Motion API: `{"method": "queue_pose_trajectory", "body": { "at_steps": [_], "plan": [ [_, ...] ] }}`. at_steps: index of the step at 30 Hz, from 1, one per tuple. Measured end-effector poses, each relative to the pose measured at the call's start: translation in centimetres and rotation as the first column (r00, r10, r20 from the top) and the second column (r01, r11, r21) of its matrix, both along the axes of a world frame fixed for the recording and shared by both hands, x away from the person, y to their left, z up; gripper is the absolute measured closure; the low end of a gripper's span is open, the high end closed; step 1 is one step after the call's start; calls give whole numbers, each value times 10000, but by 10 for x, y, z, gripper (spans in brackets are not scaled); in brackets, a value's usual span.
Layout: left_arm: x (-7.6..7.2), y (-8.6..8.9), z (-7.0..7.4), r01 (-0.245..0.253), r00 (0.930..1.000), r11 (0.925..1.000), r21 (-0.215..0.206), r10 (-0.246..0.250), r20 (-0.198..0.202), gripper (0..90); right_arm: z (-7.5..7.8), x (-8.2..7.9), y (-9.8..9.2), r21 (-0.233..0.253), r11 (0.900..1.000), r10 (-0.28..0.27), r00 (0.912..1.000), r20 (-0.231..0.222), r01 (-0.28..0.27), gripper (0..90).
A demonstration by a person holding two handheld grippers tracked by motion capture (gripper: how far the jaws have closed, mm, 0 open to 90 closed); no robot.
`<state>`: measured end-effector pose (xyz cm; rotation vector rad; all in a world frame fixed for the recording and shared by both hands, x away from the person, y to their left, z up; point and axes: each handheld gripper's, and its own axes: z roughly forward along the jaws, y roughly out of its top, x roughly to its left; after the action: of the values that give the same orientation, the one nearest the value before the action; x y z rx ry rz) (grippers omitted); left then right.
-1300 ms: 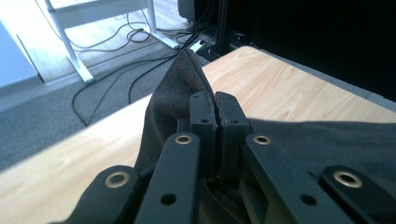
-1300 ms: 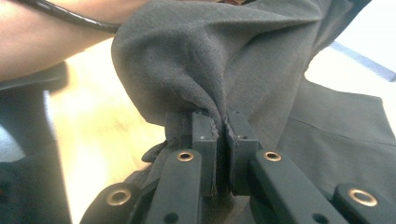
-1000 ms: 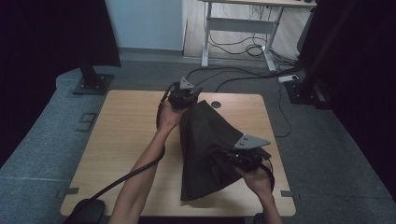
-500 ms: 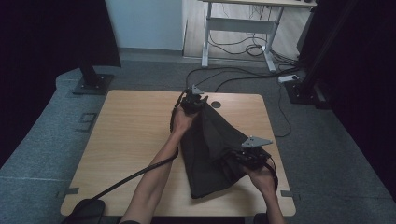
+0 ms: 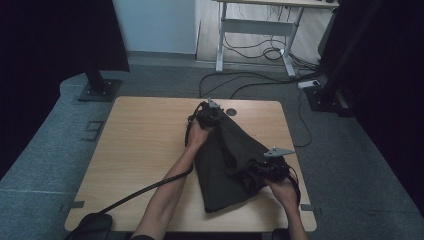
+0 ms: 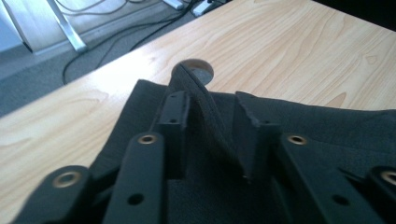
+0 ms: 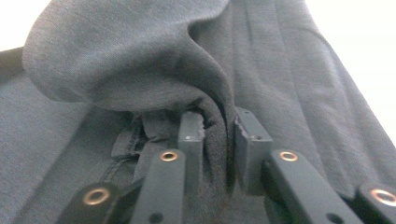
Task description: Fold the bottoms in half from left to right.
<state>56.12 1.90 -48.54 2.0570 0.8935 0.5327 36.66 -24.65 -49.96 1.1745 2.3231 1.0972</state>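
While lying on the table (image 5: 150,145), dark cloth (image 5: 230,165) is pinched by L tool (image 6: 212,121) & R tool (image 7: 219,135).

A dark charcoal-grey cloth (image 5: 230,165), plain and unpatterned, is seen on a light wooden table (image 5: 140,145) marked with pale grain. Black jaws are shown on the left gripper (image 6: 212,116) and right gripper (image 7: 219,130), with brass-coloured rivets.

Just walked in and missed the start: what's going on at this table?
A person is handling a dark cloth on a wooden table with two hand-held grippers. The left gripper pinches a fold at the cloth's far end, near a round hole in the tabletop. The right gripper clamps bunched fabric at the near right edge.
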Motion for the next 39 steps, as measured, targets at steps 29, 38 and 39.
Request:
{"method": "queue_pose_trajectory", "body": {
  "at_steps": [29,38,39],
  "plan": [
    [-99,44,-19,950,9914,9954,107,-936,-918,202,55,-8,27,874,9962,12,9998,211,-31,253],
    [-122,44,-56,951,9936,9817,1649,-834,-765,165,34,23,55,-1363,9881,-815,9941,-718,712,544],
    [-122,44,-56,944,9936,9822,1626,-827,-776,166,33,23,54,-1750,9824,-812,9932,-833,656,599]
  ]
}}
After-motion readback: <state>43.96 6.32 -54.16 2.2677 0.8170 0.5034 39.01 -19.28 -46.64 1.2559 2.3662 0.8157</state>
